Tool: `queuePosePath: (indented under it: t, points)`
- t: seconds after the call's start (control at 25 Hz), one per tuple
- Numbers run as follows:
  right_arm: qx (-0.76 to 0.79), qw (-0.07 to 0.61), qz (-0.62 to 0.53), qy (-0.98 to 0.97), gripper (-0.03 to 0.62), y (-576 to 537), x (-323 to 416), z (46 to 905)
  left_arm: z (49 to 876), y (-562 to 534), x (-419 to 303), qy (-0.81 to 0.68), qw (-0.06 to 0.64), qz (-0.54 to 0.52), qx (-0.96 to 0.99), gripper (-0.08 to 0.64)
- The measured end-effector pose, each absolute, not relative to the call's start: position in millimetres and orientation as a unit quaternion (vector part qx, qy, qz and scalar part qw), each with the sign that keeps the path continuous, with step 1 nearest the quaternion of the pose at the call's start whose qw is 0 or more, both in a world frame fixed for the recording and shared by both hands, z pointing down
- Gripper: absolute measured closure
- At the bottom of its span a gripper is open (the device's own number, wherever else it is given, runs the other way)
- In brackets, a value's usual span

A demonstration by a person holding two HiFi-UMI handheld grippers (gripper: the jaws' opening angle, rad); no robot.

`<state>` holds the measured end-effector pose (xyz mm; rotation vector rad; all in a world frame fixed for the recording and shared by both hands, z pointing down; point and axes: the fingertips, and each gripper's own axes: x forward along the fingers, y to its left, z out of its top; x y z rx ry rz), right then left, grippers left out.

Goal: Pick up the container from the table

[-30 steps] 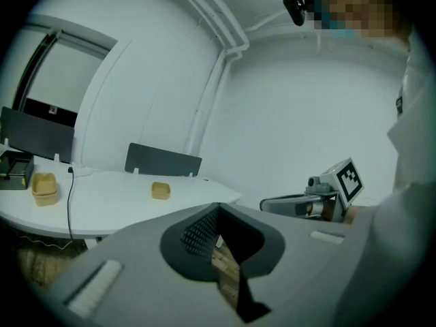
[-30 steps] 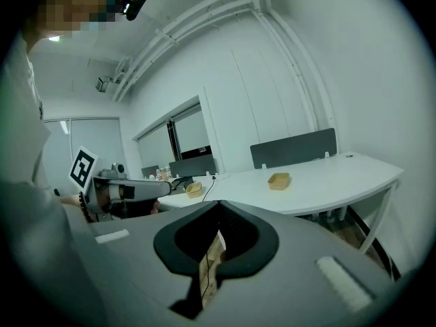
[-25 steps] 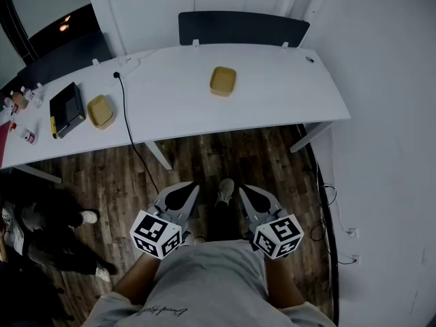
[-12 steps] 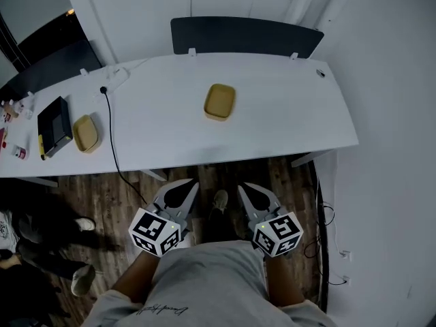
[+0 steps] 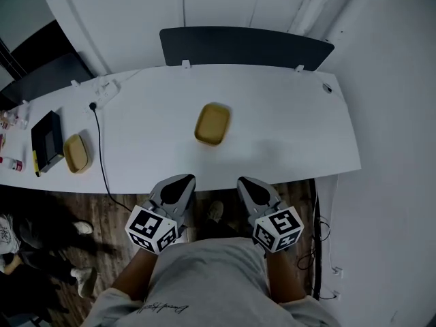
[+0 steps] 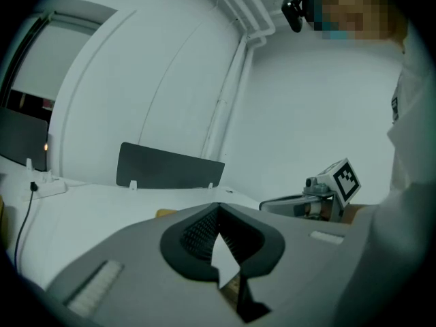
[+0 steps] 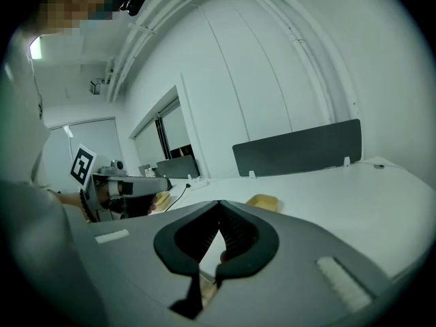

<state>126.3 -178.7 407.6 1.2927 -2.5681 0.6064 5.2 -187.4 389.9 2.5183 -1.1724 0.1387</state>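
A tan rectangular container (image 5: 212, 124) lies open side up near the middle of the white table (image 5: 293, 135). It shows as a tan shape (image 7: 262, 201) past the jaws in the right gripper view, and as a sliver (image 6: 165, 212) in the left gripper view. My left gripper (image 5: 180, 182) and right gripper (image 5: 244, 182) are side by side at the table's front edge, both short of the container. Both are shut with nothing between the jaws, as seen in the left gripper view (image 6: 218, 206) and the right gripper view (image 7: 219, 203).
A second tan container (image 5: 77, 153), a black box (image 5: 46, 141) and small bottles (image 5: 8, 163) sit at the table's left end. A black cable (image 5: 99, 148) runs over the front edge. A dark panel (image 5: 245, 46) stands behind the table. Someone's shoes (image 5: 82, 281) are on the floor, lower left.
Both grippers have moved forward from over the wooden floor to the table's front edge, still shut. The table and container now lie closer and lower in the head view.
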Motion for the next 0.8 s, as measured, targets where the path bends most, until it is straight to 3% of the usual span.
queuePosePath:
  t: [0.8]
  points:
    - [0.461, 0.124, 0.219, -0.851, 0.577, -262.4, 114.3, 412.6, 389.9, -266.0, -17.5, -0.410, 0.180, 0.078, 0.891, 0.558]
